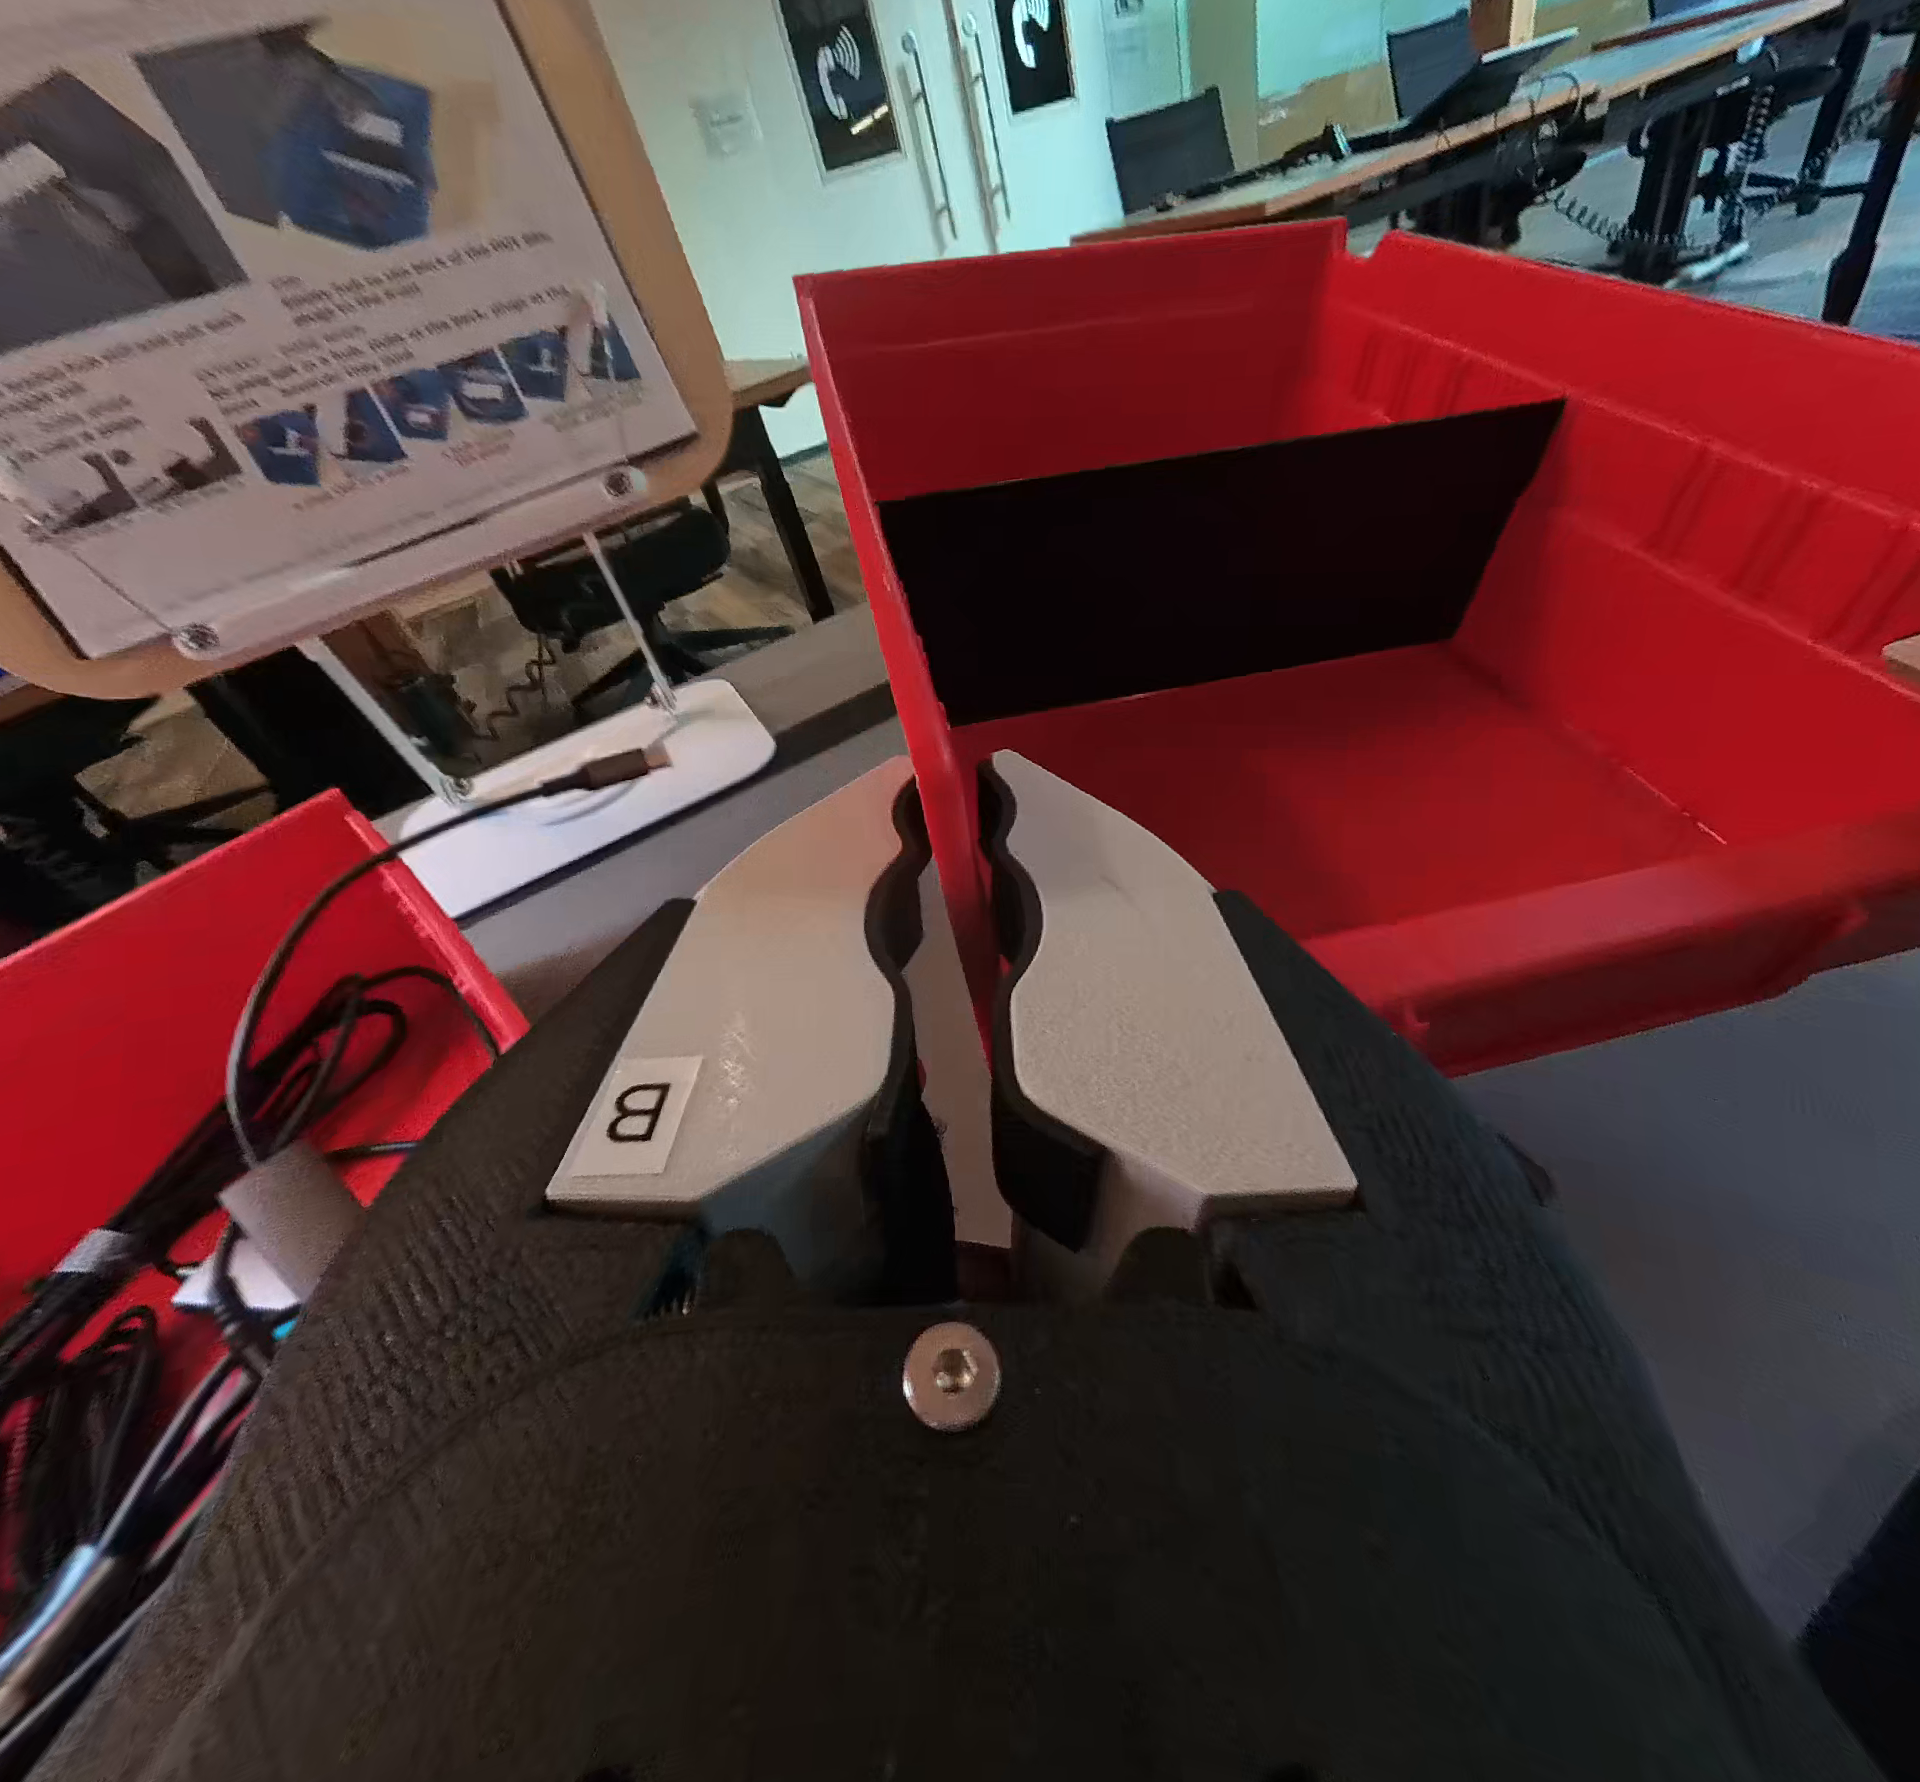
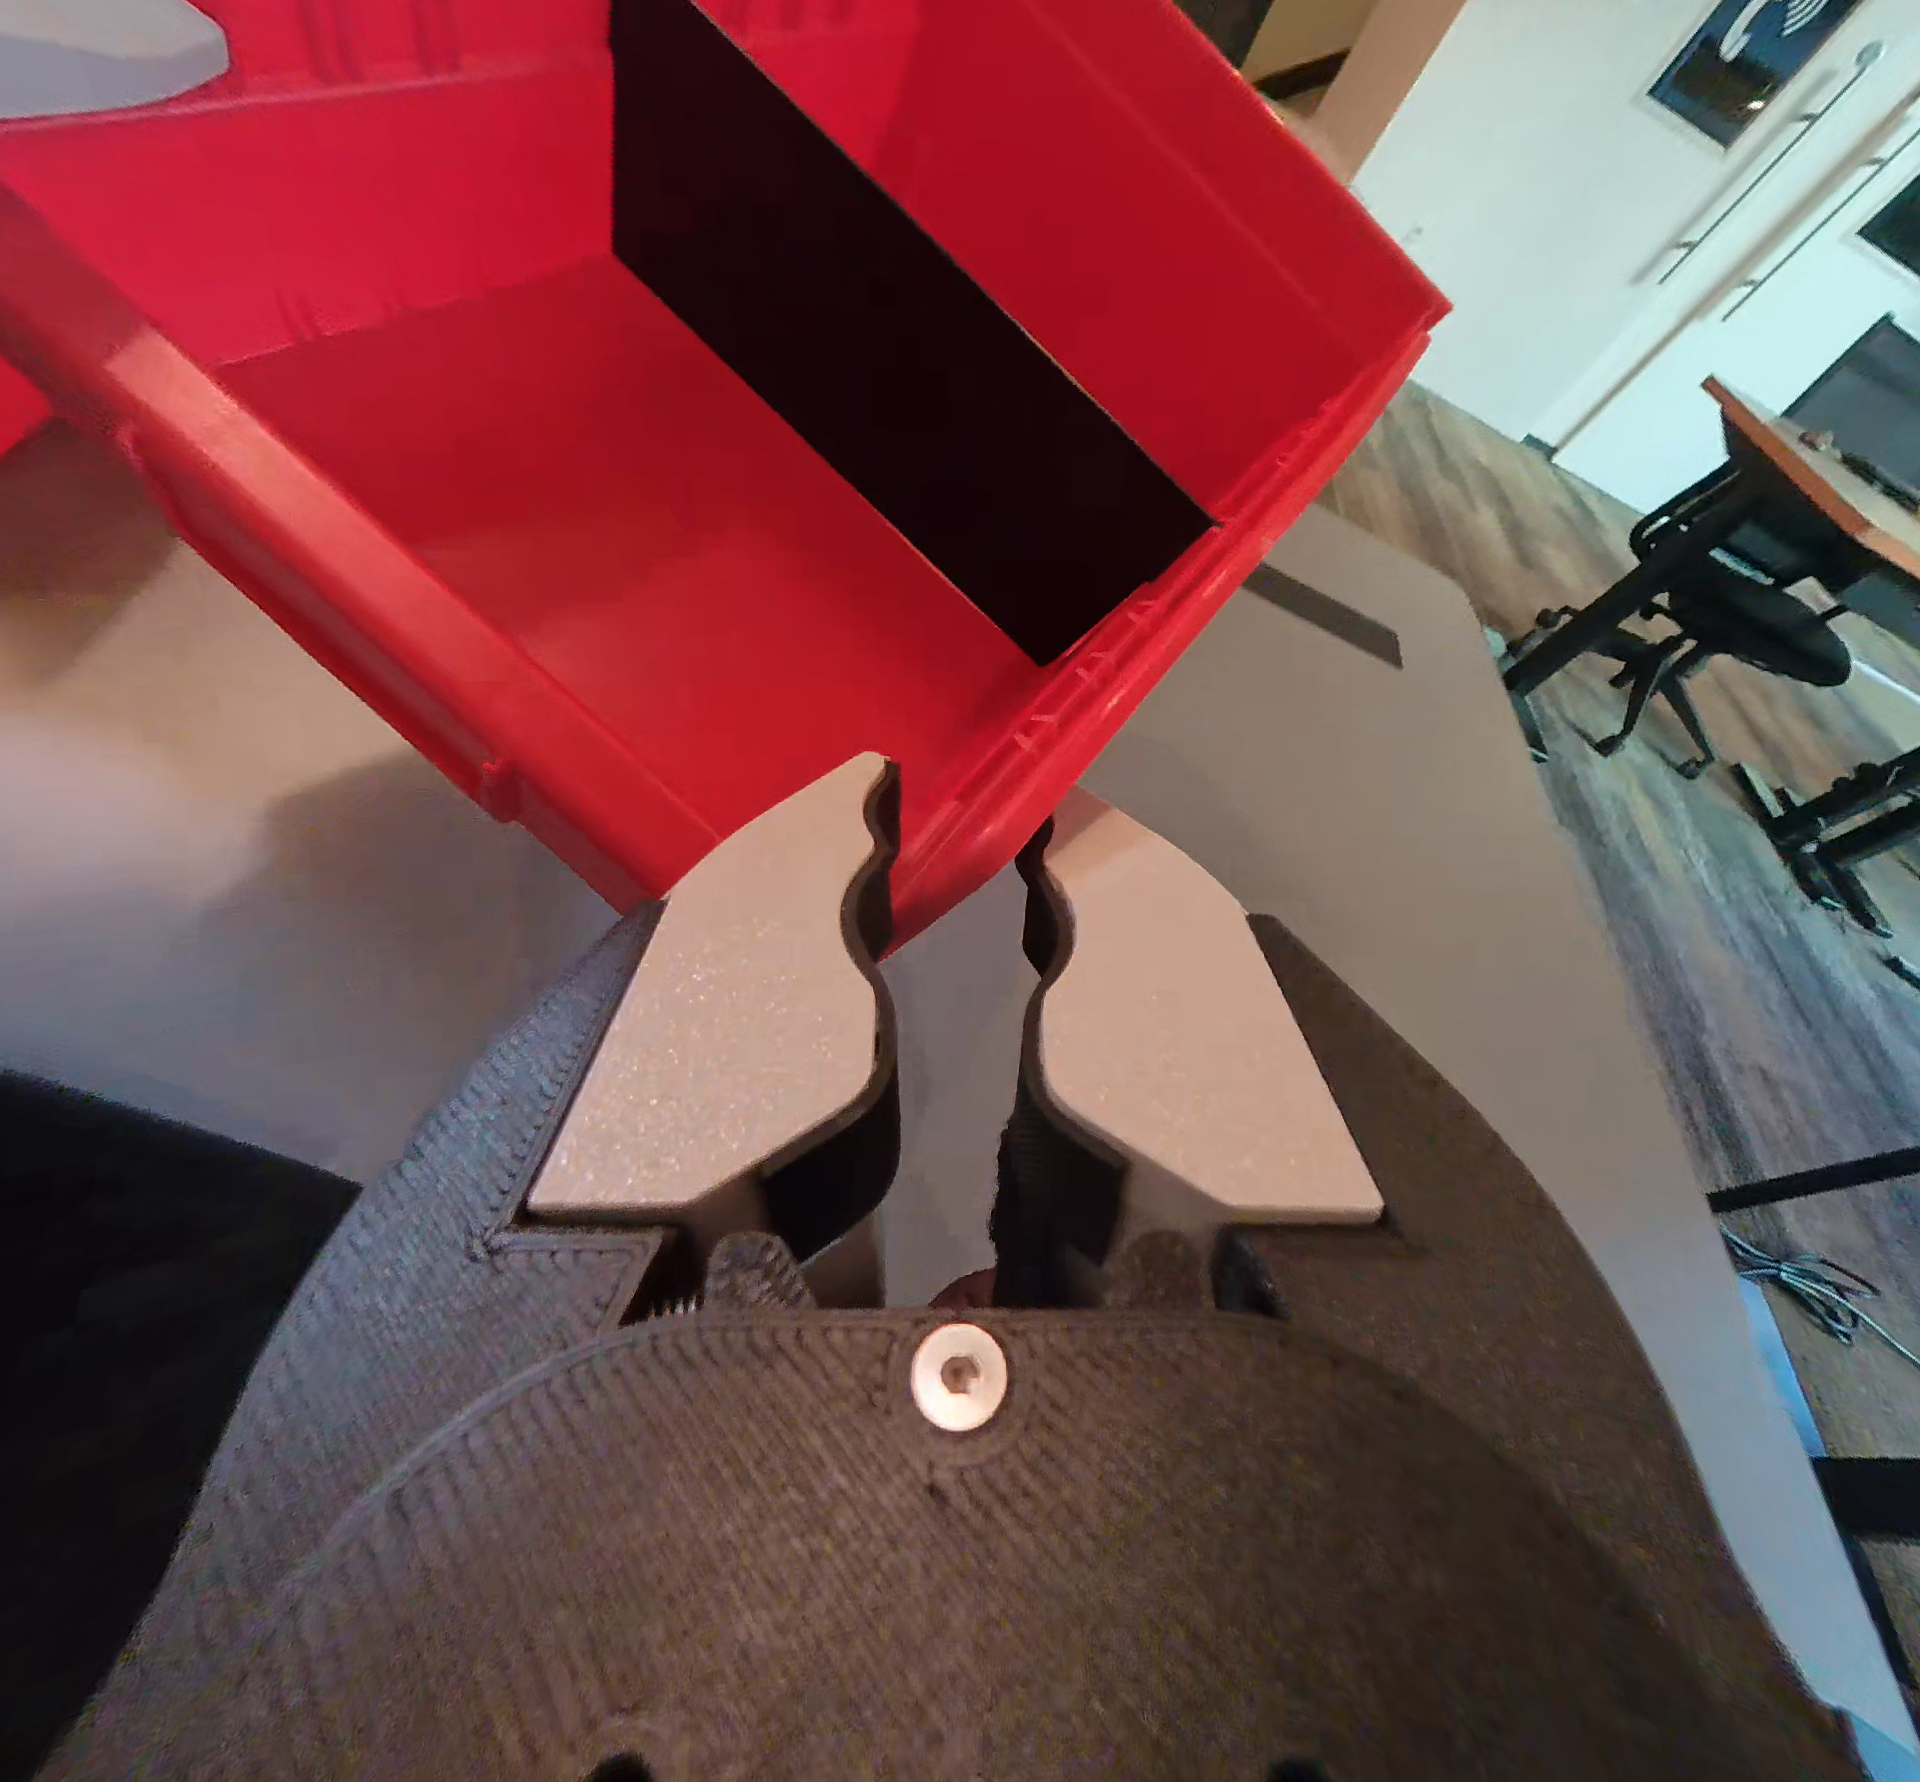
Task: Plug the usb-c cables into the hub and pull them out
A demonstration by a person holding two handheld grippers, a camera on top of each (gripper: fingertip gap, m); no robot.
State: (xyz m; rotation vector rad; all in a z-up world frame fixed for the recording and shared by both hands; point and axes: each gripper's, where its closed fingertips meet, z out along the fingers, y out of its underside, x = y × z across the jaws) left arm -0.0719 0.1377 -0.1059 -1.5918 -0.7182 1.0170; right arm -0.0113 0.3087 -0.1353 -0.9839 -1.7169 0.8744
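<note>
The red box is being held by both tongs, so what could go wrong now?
1. The red box looks tilted. The left tongs and right tongs each pinch only a thin wall or corner, so it might slip.
2. The black divider could slide out.
3. Swinging left, it might bump the other red box full of cables.

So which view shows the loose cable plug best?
The left wrist view. The cable plug lies on the white stand base, beyond the smaller red bin with bundled cables. The right wrist view shows none of it, only the big red bin.
</note>
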